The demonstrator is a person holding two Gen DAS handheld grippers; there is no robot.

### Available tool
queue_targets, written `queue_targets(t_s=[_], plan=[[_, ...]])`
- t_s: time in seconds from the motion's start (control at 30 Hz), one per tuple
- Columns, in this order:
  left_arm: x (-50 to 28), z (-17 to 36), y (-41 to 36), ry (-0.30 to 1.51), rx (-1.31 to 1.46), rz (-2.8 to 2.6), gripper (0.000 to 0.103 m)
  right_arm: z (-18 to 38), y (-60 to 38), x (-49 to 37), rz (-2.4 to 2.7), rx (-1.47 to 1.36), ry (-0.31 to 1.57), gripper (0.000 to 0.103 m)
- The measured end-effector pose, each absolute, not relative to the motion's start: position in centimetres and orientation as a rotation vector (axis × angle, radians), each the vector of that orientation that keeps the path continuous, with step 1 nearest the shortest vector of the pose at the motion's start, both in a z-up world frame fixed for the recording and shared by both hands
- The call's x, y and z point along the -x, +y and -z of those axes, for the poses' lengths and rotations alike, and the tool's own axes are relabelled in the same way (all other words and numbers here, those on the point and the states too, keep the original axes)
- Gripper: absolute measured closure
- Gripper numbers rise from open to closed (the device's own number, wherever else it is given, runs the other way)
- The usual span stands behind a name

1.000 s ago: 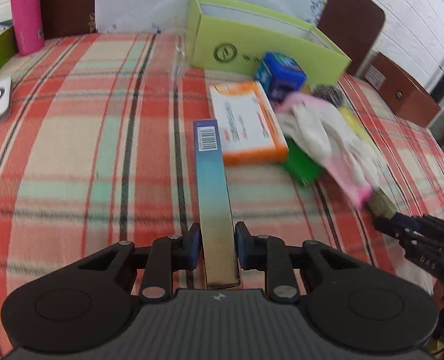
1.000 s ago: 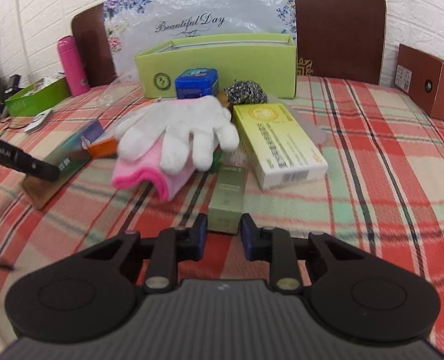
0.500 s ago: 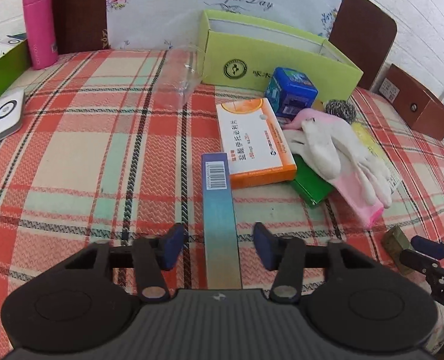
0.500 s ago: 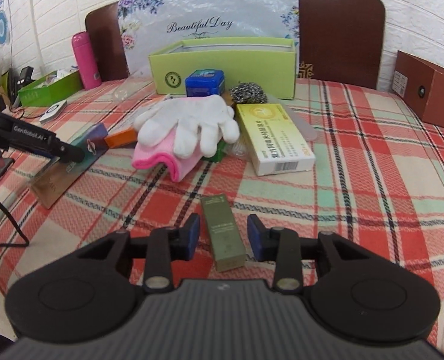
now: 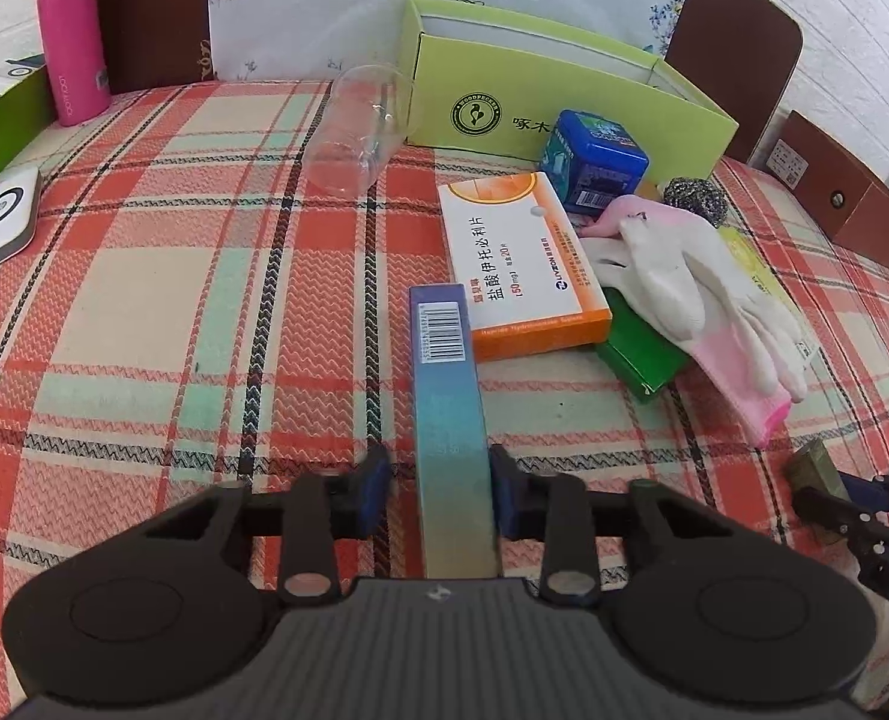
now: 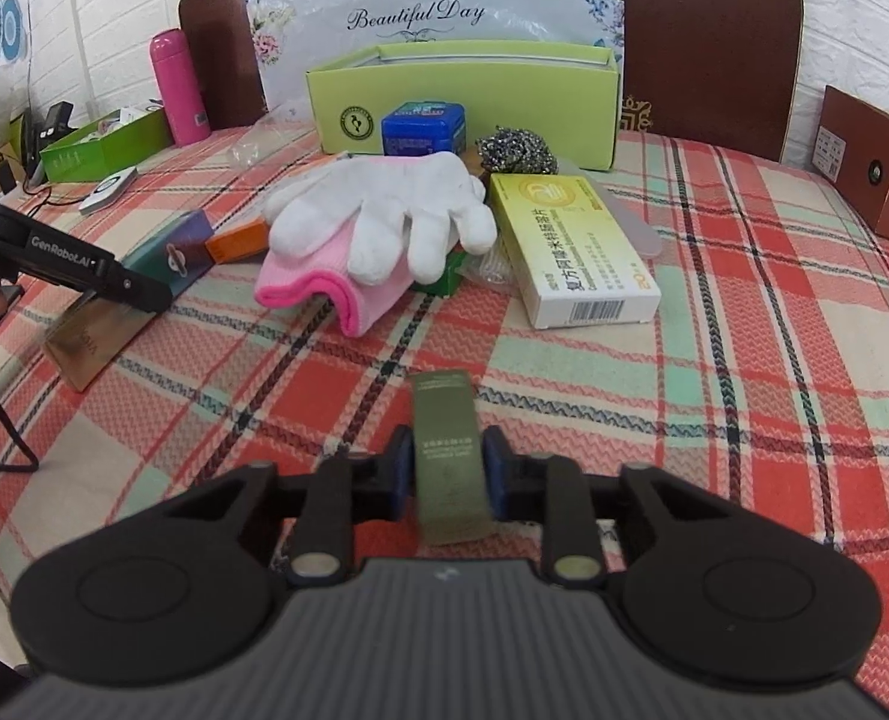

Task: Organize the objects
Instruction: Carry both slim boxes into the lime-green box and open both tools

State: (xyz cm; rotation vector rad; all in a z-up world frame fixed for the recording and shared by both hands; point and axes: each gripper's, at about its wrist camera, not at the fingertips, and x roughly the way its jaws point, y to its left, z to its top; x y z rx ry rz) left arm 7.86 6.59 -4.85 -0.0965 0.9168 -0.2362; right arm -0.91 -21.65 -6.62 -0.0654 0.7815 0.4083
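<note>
A long blue-teal box with a barcode lies on the plaid tablecloth between the fingers of my left gripper. The right pad touches it and a small gap shows at the left pad. A small olive-green box lies between the pads of my right gripper, which is shut on it. The long box also shows in the right wrist view, under the left gripper. An open lime-green box stands at the back.
An orange-white medicine box, a blue tin, a white-pink glove, a dark green box, a steel scourer and a clear cup lie mid-table. A yellow-white medicine box, a pink bottle and a brown box sit around.
Both grippers opened half a second ago and have since closed in again. The right is back on the olive box; the left fingers have narrowed around the long blue box.
</note>
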Motion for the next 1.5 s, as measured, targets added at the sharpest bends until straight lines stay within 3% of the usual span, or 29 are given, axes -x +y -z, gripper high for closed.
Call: queue_targets(t_s=[0.23, 0.4, 0.77, 1.0, 1.4, 1.47, 1.5], plan=[[-5.9, 1.9, 7.1, 0.867, 0.128, 0.279, 0.080, 3.3, -21.9, 1.4, -0.541, -0.046, 0.722, 0.081], [-5.9, -3.2, 6.0, 0.720, 0.102, 0.348, 0.080, -0.7, -22.0, -1.4, -0.544, -0.036, 0.611, 0.081], [-15.3, -9.3, 0.7, 0.591, 0.134, 0.400, 0.080, -5.7, -21.1, -11.6, -0.466, 0.029, 0.466, 0.081], [-23.9, -9.3, -3.6, 0.579, 0.109, 0.317, 0.080, -4.9, -19.8, -20.3, -0.385, 0.069, 0.476, 0.081], [-33.5, -4.2, -5.9, 0.673, 0.102, 0.292, 0.080, 1.4, -18.4, -31.5, -0.332, 0.123, 0.635, 0.081], [-33.6, -3.8, -5.9, 0.646, 0.082, 0.306, 0.076, 2.0, -18.3, -32.0, -0.354, 0.114, 0.655, 0.080], [-33.5, -3.8, -5.8, 0.639, 0.071, 0.307, 0.055, 2.1, -18.3, -32.1, -0.359, 0.107, 0.656, 0.070]])
